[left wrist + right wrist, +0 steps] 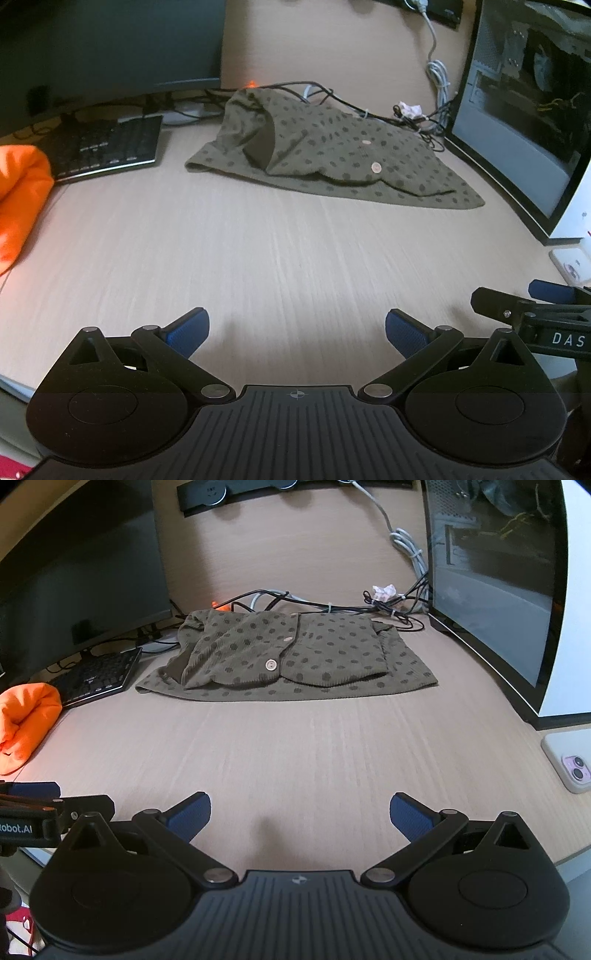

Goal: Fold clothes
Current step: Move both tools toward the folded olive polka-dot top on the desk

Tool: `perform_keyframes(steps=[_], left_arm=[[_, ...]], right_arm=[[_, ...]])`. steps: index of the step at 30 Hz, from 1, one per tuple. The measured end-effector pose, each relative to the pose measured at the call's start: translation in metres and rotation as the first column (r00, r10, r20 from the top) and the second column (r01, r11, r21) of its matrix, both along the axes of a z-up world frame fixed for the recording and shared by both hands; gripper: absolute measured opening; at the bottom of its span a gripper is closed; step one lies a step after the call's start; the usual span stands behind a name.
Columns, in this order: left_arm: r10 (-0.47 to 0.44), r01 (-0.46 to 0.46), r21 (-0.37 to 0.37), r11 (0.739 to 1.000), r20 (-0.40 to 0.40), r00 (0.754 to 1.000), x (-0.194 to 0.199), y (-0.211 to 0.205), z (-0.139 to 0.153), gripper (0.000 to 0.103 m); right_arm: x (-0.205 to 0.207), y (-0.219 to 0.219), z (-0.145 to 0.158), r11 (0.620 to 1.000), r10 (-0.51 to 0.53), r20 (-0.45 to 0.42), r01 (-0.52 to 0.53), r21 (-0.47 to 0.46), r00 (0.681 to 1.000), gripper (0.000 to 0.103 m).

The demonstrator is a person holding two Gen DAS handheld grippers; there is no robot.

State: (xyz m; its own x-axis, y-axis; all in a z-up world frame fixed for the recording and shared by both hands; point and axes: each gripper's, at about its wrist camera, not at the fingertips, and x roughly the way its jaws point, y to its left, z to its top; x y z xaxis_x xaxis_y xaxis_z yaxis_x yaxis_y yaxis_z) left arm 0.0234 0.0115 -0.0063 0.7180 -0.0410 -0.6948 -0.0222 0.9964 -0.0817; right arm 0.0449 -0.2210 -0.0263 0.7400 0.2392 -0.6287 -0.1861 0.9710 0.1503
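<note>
An olive-green garment with dark dots and pale buttons [325, 155] [291, 657] lies folded flat at the far side of the wooden desk. An orange garment [20, 199] [26, 716] is bunched at the left edge. My left gripper [297, 332] hovers open over bare desk near the front edge, well short of the green garment, nothing between its blue pads. My right gripper [300, 814] is also open and empty, beside the left one. Each gripper shows at the side of the other's view.
A black keyboard [107, 147] [96, 675] and a dark monitor [81, 572] stand at the back left. A computer case with a glass side [524, 110] [495, 583] is at the right. Cables [332, 603] run behind the garment. A phone [569, 760] lies at the right.
</note>
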Motion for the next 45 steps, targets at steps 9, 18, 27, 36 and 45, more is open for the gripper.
perform_keyframes(steps=[9, 18, 27, 36, 45], left_arm=[[-0.014, 0.014, 0.002, 1.000, -0.018, 1.000, 0.002, -0.005, -0.004, 0.103], [-0.011, 0.012, 0.002, 1.000, -0.014, 1.000, 0.001, -0.006, -0.003, 0.103], [-0.015, 0.015, 0.002, 1.000, 0.004, 1.000, 0.004, -0.009, 0.001, 0.103], [-0.021, 0.021, 0.007, 1.000, 0.009, 1.000, 0.018, -0.012, 0.004, 0.103], [-0.005, 0.005, -0.004, 1.000, -0.034, 0.999, 0.031, -0.011, -0.004, 0.103]], right_arm=[[0.000, -0.007, -0.003, 1.000, -0.017, -0.011, 0.017, 0.009, 1.000, 0.103], [0.000, -0.008, -0.002, 1.000, -0.006, 0.006, 0.006, 0.014, 1.000, 0.103], [0.003, -0.015, 0.002, 0.999, -0.025, 0.023, 0.024, 0.027, 0.999, 0.103], [0.015, -0.020, 0.001, 0.999, -0.031, 0.021, 0.031, 0.027, 0.999, 0.103], [0.025, -0.026, 0.001, 1.000, -0.003, 0.016, 0.004, -0.015, 1.000, 0.103]])
